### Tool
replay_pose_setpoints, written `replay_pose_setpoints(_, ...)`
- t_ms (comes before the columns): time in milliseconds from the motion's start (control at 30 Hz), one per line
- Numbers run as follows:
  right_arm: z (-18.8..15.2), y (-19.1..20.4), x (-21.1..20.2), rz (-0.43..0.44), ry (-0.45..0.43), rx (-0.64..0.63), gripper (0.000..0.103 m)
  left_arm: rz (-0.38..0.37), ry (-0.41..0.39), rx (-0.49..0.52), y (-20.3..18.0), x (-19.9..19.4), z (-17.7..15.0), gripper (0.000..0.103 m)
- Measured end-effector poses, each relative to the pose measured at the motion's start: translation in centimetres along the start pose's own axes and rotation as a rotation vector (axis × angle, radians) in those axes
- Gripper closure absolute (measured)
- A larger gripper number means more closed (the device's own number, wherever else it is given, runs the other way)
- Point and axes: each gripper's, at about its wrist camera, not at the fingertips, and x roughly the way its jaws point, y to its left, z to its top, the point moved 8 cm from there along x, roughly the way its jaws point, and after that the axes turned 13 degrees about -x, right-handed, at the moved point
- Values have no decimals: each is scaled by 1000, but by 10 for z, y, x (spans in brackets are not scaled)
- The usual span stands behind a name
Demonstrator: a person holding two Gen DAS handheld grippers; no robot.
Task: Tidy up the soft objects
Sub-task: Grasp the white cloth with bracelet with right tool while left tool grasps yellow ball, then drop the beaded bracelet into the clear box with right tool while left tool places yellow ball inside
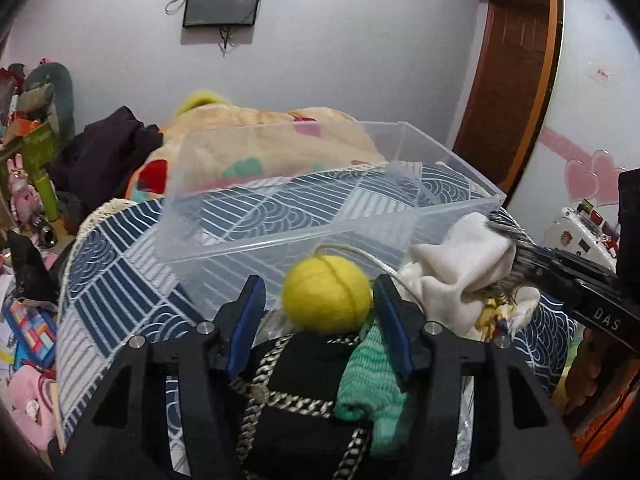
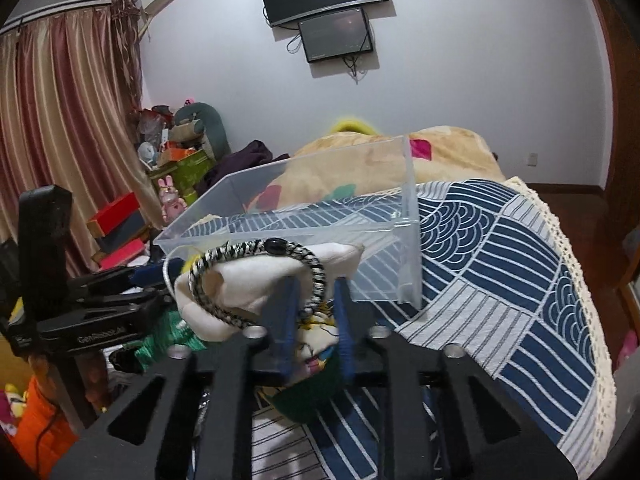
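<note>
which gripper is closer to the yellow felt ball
Left. The left gripper has the yellow ball between its open blue fingers, not clamped. The right gripper is off to its side, shut on the white cloth.

the clear plastic bin point(image 1: 328, 216) sits on the blue and white patterned cloth point(image 1: 120, 280), with the yellow felt ball point(image 1: 326, 294) just before its near wall. right of the ball lies the white cloth point(image 1: 460, 272); behind the bin, the beige fleece blanket point(image 1: 256, 128).
</note>
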Motion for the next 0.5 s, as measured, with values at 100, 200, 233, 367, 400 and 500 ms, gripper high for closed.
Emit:
replay_pose_setpoints(100, 0, 2, -5, -17, -19, -10, 94, -4, 23, -7, -1, 10, -5, 47)
replay_pose_setpoints(200, 3, 1, -12, -20, -42, -7, 96, -4, 20, -9, -1, 12, -7, 54)
replay_pose_setpoints(233, 4, 2, -13, -20, -48, -8, 96, -3, 19, -8, -1, 12, -6, 57)
replay_pose_setpoints(367, 8, 3, -21, -36, -70, -17, 96, 12, -3, 0, 1, 2, -6, 58)
replay_pose_setpoints(400, 11, 5, -22, -42, -75, -19, 96, 16, -10, 7, 0, -2, -7, 59)
replay_pose_setpoints(500, 18, 5, -31, -50, -101, -21, 96, 29, -29, 18, 2, -18, -9, 59)
